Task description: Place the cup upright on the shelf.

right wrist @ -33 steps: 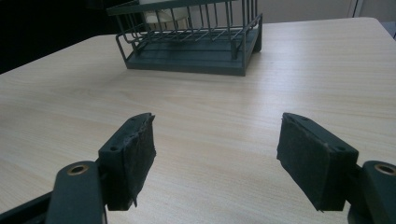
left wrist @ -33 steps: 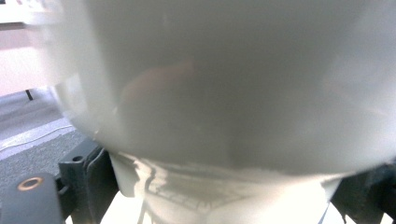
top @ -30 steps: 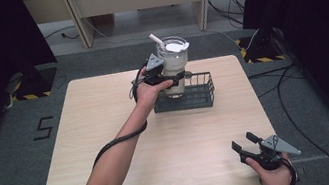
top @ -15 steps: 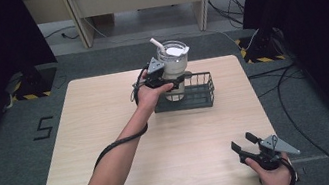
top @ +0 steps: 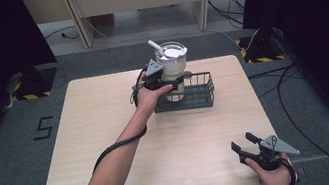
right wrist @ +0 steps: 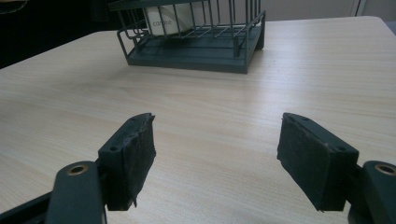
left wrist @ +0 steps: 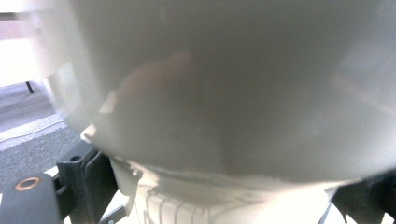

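Note:
A white tumbler (top: 172, 65) with a lid and a straw stands upright inside the left end of a black wire basket (top: 202, 95) at the table's far middle. My left gripper (top: 171, 79) is shut on the tumbler's side, with the hand just left of the basket. In the left gripper view the tumbler's pale wall (left wrist: 233, 93) sits close between the jaws of the left gripper (left wrist: 229, 198). My right gripper (top: 245, 143) is held open near the front right edge with nothing in it. In the right gripper view, the right gripper (right wrist: 215, 158) faces the basket (right wrist: 196, 51) and the tumbler's base (right wrist: 168, 21) behind the wires.
The wooden table (top: 108, 132) is bare between the basket and the right gripper. The left gripper's black cable (top: 115, 146) trails along the left forearm. Desk legs and floor cables lie beyond the far edge.
The left gripper has brought the tumbler slightly lower and leftward into the basket. The right gripper has stayed where it was, open.

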`<state>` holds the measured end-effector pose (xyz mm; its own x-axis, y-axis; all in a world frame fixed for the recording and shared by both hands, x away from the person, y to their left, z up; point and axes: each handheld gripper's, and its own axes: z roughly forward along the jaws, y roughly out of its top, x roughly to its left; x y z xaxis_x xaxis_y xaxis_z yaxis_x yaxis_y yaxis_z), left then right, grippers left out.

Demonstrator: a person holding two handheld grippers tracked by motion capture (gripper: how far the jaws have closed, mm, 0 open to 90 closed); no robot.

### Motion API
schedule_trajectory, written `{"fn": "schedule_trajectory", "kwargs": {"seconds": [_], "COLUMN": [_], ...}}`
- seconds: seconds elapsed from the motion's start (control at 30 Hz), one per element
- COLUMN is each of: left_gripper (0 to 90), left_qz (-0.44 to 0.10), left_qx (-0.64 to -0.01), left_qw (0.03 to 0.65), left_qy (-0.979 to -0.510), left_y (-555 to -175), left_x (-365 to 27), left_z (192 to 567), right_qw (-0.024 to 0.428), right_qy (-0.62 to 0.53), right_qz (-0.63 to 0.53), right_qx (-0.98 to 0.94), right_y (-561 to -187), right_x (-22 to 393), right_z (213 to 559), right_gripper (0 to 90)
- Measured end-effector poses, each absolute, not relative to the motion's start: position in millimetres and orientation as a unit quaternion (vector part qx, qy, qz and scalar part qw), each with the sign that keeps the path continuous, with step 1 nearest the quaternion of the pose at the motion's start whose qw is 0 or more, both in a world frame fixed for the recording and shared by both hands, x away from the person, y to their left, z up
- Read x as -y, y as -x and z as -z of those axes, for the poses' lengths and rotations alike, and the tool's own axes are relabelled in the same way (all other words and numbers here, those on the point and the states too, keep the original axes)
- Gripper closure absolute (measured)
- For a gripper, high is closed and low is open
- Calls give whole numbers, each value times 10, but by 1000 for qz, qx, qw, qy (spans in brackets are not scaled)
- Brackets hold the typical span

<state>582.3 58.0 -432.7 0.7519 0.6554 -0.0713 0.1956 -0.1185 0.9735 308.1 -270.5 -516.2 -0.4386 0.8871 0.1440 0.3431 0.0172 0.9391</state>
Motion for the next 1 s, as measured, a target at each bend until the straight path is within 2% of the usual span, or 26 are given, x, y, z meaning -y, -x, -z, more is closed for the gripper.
{"fn": "schedule_trajectory", "kwargs": {"seconds": [0.17, 0.3, 0.67, 1.0], "left_gripper": [87, 39, 87, 94], "left_qz": [-184, -178, -203, -201], "left_qx": [-301, -308, -288, -289], "left_qw": [599, 597, 591, 591], "left_qy": [-719, -719, -726, -726], "left_y": [-5812, -5801, -5755, -5711], "left_x": [-582, -565, -572, -587], "left_z": [4344, 4372, 4345, 4349], "right_qw": [259, 261, 262, 261], "right_qy": [-463, -465, -465, -464], "right_qz": [-526, -525, -525, -525], "right_qx": [-665, -664, -662, -664], "right_y": [-3080, -3079, -3071, -3069], "right_x": [2702, 2709, 2717, 2712], "right_z": [5161, 5159, 5151, 5151], "right_gripper": [275, 271, 269, 268]}}
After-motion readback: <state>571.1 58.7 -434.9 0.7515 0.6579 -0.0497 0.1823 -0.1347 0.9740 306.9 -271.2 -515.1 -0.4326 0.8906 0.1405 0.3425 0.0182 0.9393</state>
